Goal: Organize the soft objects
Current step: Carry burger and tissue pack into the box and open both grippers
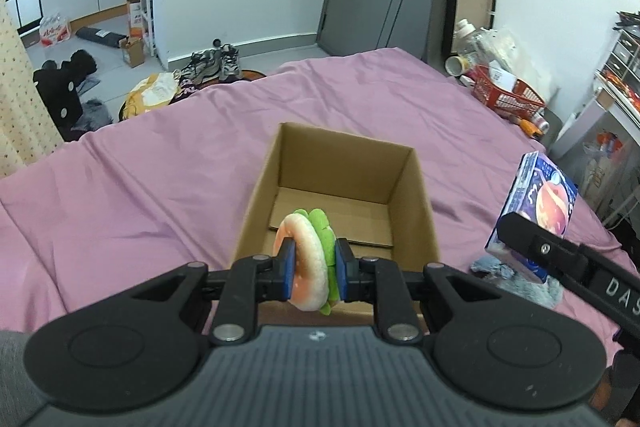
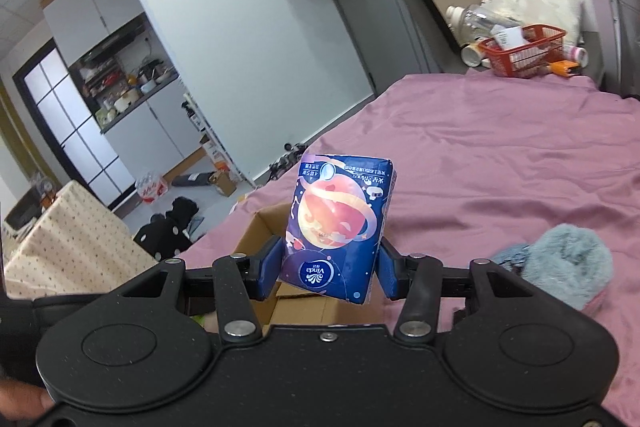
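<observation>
Left wrist view first: our left gripper point(image 1: 315, 265) is closed on a plush burger point(image 1: 306, 259) at the lower centre, above the near edge of the open cardboard box point(image 1: 416, 203) on the pink bedsheet point(image 1: 140, 187). In the right wrist view, our right gripper point(image 2: 326, 267) clamps a blue tissue pack point(image 2: 338, 223) at the centre, with the box point(image 2: 256, 239) behind it and a fluffy blue-grey item point(image 2: 568, 263) lying at the right.
</observation>
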`<state>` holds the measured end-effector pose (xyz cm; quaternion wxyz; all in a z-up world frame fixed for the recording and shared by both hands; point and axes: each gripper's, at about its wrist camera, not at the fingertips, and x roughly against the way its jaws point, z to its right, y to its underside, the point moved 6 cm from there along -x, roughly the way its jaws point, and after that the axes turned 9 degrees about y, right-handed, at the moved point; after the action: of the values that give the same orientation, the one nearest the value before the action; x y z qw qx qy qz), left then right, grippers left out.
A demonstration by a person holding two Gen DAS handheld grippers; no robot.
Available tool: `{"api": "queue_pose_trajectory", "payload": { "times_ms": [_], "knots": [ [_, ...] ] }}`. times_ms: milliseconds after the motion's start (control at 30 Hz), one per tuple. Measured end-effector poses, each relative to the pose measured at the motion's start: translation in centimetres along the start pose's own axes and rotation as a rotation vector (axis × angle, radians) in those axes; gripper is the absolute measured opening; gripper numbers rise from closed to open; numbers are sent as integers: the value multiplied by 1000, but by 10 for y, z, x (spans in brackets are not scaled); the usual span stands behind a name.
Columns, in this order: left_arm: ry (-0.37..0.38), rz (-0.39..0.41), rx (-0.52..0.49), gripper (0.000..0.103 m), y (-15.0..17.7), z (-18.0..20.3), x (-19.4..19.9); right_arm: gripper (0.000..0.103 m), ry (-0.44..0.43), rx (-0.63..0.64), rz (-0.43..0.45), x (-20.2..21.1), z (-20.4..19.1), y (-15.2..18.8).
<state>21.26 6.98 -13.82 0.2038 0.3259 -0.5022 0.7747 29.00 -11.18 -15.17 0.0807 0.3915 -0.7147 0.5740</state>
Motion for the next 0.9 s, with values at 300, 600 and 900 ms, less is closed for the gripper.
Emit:
{"api": "queue_pose_trajectory", "payload": {
  "times_ms": [300, 600, 900],
  "knots": [
    [-22, -37, -8, 25, -1, -14, -14, 48, -26, 35, -32, -15, -21, 7],
    [-43, -53, 29, 34, -8, -28, -10, 53, -71, 76, -89, -23, -38, 18],
    [-79, -39, 6, 47, -10, -20, 2, 75, -30, 32, -104, -6, -21, 10]
  ]
}}
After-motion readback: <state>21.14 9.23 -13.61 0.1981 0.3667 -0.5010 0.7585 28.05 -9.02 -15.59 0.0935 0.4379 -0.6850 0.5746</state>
